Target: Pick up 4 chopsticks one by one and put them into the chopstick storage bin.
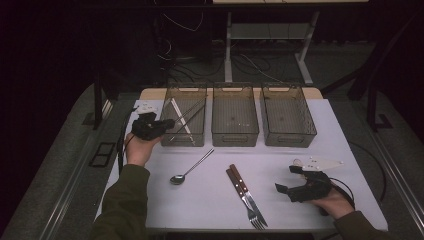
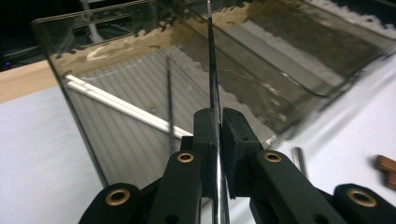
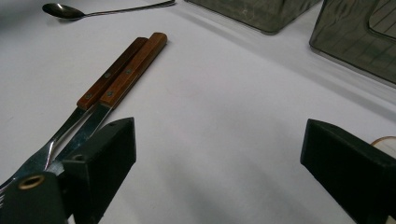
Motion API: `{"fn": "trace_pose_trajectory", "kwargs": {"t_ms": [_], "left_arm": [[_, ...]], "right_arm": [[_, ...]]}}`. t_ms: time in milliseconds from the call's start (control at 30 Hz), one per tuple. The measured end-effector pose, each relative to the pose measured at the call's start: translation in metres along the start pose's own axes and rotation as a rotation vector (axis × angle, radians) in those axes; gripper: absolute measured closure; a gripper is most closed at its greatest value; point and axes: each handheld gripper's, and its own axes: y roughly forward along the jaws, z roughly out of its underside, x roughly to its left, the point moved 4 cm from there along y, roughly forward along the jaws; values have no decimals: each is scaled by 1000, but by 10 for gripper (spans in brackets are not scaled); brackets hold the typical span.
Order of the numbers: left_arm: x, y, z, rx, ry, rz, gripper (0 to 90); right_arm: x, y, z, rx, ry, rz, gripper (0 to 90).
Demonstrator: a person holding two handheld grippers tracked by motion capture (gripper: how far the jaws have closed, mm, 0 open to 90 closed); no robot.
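Note:
My left gripper (image 1: 170, 121) (image 2: 218, 116) is shut on a thin metal stick (image 1: 190, 112) (image 2: 211, 56). The stick reaches from the jaws out over the left smoky plastic bin (image 1: 182, 137) (image 2: 93, 42). Inside that bin lie a white stick (image 1: 181, 120) (image 2: 116, 105) and another thin dark stick (image 2: 169, 93). At the table's front right my right gripper (image 1: 287, 187) (image 3: 219, 135) rests open, with bare table between its jaws.
A metal spoon (image 1: 190, 170) (image 3: 60, 10) lies mid-table. Two wood-handled forks (image 1: 245, 192) (image 3: 116, 79) lie side by side just left of the right gripper. A middle bin (image 1: 235, 135) and a right bin (image 1: 290, 137) stand in the back row.

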Motion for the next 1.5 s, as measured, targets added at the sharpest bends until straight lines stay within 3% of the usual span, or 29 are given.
{"fn": "trace_pose_trajectory", "kwargs": {"t_ms": [433, 833, 1200, 1500], "left_arm": [[20, 32, -10, 89, -58, -73, 841], [27, 52, -8, 194, -58, -129, 840], [22, 60, -4, 238, -35, -136, 836], [21, 60, -4, 226, -37, -106, 768]], "right_arm": [[0, 0, 0, -1, 2, -3, 102], [0, 0, 0, -3, 1, -5, 102], [-1, -1, 0, -4, 0, -4, 103], [0, -1, 0, -4, 0, -4, 102]]}}
